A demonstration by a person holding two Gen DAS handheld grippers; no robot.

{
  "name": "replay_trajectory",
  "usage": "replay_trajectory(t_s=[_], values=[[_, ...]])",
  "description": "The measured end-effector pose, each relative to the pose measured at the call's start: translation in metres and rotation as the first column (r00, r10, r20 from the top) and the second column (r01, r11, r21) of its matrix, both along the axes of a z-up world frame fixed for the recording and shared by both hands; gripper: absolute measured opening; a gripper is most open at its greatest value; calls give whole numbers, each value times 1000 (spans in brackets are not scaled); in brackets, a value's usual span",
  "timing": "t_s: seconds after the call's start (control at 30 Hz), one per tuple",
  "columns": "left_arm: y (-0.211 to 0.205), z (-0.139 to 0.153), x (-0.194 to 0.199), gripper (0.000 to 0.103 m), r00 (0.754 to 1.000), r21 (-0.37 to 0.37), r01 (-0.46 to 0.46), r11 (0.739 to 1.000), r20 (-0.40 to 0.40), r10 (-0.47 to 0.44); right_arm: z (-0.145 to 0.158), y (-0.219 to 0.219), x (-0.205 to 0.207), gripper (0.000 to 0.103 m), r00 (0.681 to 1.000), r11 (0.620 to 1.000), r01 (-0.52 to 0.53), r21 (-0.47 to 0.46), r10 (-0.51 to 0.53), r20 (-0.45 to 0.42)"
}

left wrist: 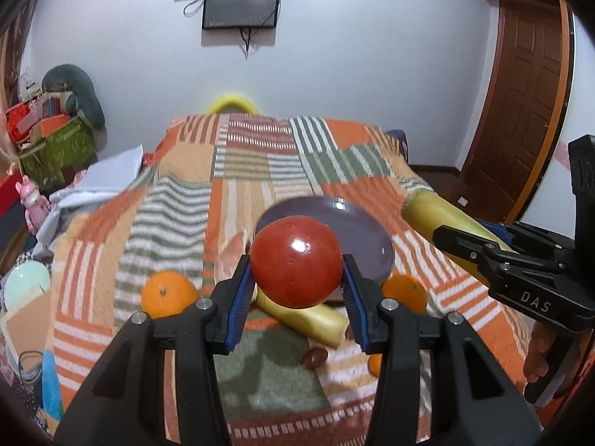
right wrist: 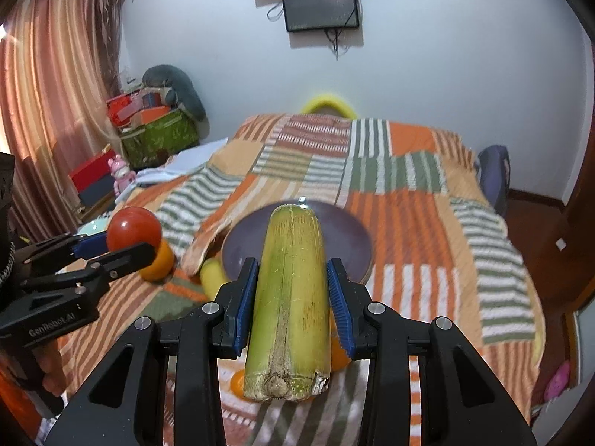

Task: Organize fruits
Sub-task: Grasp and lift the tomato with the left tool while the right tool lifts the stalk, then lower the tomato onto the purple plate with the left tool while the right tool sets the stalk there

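Plate (left wrist: pixel 357 223) is one; left gripper (left wrist: pixel 295 282) holds one tomato (left wrist: pixel 296 260), right gripper (right wrist: pixel 292 290) one sugarcane piece (right wrist: pixel 290 297); three oranges (left wrist: pixel 169 293) lie around.

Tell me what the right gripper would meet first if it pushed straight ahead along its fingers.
Most likely the purple plate. The right gripper is shut on the sugarcane piece, whose far end points over the plate on the striped blanket. Depth is unclear, so it might pass just above the rim.

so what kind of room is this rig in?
Most likely a bedroom: the fruit lies on a bed with a striped patchwork blanket, there is a curtained window, and a wooden door.
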State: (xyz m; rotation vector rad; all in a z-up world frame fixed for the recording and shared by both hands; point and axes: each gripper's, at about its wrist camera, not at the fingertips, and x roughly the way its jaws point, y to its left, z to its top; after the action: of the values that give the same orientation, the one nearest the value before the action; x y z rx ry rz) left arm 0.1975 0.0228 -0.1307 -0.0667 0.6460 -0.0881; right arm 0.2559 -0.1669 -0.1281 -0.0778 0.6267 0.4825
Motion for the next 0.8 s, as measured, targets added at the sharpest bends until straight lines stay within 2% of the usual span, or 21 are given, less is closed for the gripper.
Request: replay_trajectory(t_s=[0.23, 0.4, 0.6, 0.8], values=[[-3, 17, 21, 46, 999, 36, -3, 999, 51, 1, 12, -2, 19, 34, 999, 1000, 15, -13, -15, 49], [-6, 19, 42, 46, 999, 46, 2, 999, 53, -4, 14, 0, 34, 34, 998, 1000, 20, -20, -19, 62], [-8, 9, 72, 46, 1000, 38, 9, 999, 17, -10, 6, 4, 58, 34, 999, 1000, 14, -24, -13, 45], [-8, -14, 104, 46, 999, 54, 8, 999, -47, -6, -11, 11, 78, 34, 1000, 999, 0, -49, 0, 11]])
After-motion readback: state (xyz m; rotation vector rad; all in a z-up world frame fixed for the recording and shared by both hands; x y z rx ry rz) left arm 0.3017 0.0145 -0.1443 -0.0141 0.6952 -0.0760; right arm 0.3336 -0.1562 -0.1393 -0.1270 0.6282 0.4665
